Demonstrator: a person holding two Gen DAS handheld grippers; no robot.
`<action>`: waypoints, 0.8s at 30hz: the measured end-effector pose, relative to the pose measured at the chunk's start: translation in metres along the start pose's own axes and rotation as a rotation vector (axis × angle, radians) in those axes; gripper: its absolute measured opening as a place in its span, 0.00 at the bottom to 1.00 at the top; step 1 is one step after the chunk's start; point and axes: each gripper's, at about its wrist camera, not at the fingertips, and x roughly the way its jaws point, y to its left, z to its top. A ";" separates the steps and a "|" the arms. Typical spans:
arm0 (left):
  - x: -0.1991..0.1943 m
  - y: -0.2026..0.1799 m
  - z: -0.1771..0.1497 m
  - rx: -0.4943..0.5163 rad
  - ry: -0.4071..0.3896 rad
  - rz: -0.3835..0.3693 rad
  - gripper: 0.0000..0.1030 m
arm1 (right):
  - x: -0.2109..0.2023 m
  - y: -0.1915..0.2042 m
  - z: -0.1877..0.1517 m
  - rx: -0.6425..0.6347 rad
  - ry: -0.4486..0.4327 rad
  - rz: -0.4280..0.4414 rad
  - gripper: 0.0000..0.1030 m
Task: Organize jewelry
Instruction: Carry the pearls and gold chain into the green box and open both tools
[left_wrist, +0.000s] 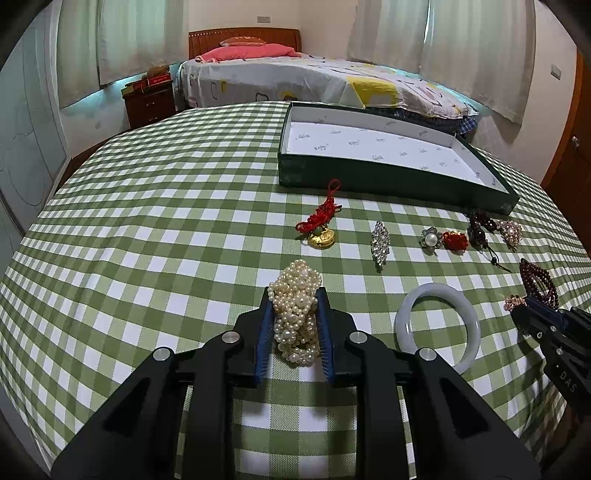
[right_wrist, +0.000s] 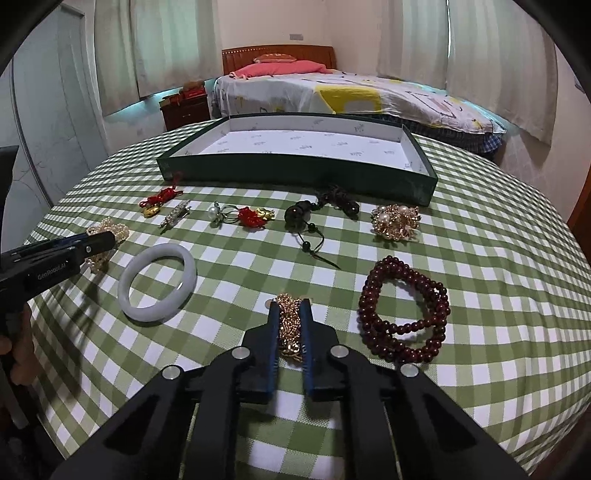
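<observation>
My left gripper (left_wrist: 294, 295) is shut on a bunch of cream pearl strands (left_wrist: 297, 295) lying on the checked cloth; it also shows at the left of the right wrist view (right_wrist: 105, 236). My right gripper (right_wrist: 290, 306) is shut on a gold beaded piece (right_wrist: 289, 325) on the cloth; it shows at the right edge of the left wrist view (left_wrist: 524, 306). A dark green tray (left_wrist: 369, 175) with a white lining stands at the far side, also seen in the right wrist view (right_wrist: 295, 171), with nothing in it.
On the cloth lie a white jade bangle (right_wrist: 157, 282), dark red bead strands (right_wrist: 404, 314), a gold pearl cluster (right_wrist: 395, 221), black beads (right_wrist: 325, 210), a red knot charm (left_wrist: 319, 221), a crystal brooch (left_wrist: 380, 242) and a pearl ring (left_wrist: 430, 240). A bed (left_wrist: 314, 77) stands behind the table.
</observation>
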 end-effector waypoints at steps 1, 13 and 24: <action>0.000 0.000 0.000 0.000 -0.003 -0.001 0.21 | -0.002 -0.001 0.000 0.004 -0.006 0.003 0.10; -0.018 -0.004 0.010 -0.001 -0.052 -0.012 0.20 | -0.026 -0.002 0.012 0.011 -0.093 0.002 0.10; -0.047 -0.010 0.046 -0.016 -0.137 -0.048 0.20 | -0.057 -0.010 0.050 0.026 -0.218 0.003 0.10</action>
